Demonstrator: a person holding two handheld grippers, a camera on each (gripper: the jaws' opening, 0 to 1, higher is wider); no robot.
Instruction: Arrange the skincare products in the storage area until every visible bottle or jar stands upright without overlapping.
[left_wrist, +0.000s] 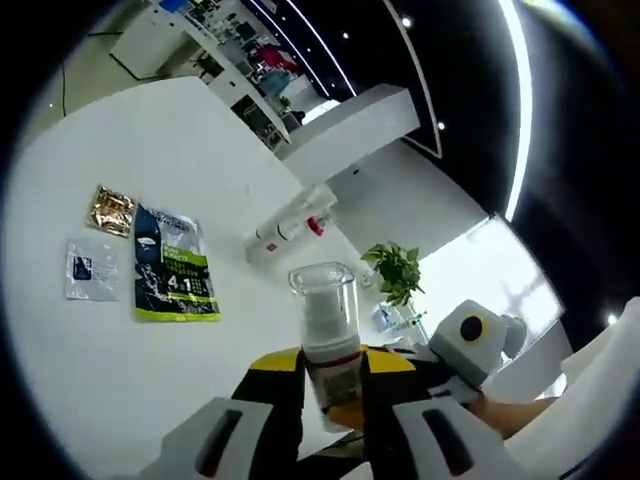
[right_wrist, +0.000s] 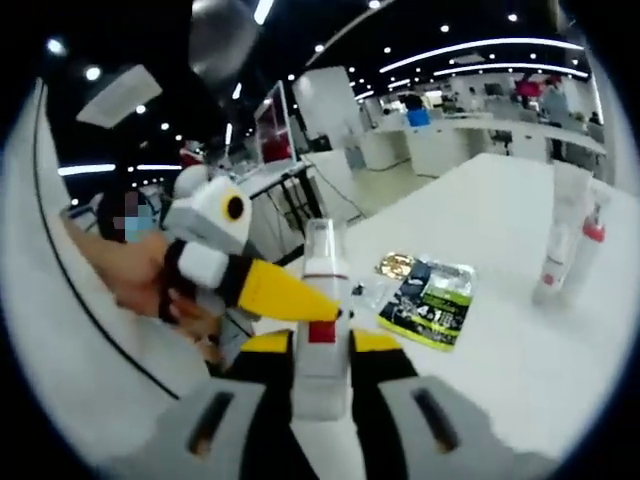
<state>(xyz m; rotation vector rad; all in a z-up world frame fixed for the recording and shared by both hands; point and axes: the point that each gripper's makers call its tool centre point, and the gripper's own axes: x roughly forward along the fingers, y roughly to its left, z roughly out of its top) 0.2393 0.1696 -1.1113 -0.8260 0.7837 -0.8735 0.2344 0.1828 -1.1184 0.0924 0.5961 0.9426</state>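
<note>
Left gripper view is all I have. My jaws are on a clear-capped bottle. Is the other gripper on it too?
Observer: Yes. In the right gripper view the bottle sits between the right gripper jaws, which press on its lower body.
Operator: Is the pair farther back standing?
Observer: Both tubes stand upright on the white table, side by side. I cannot tell whether they touch.
Operator: Where exactly is my grip?
Observer: The left gripper comes in from the left, held by a hand, and its yellow tip lies at the bottle's red band.
</note>
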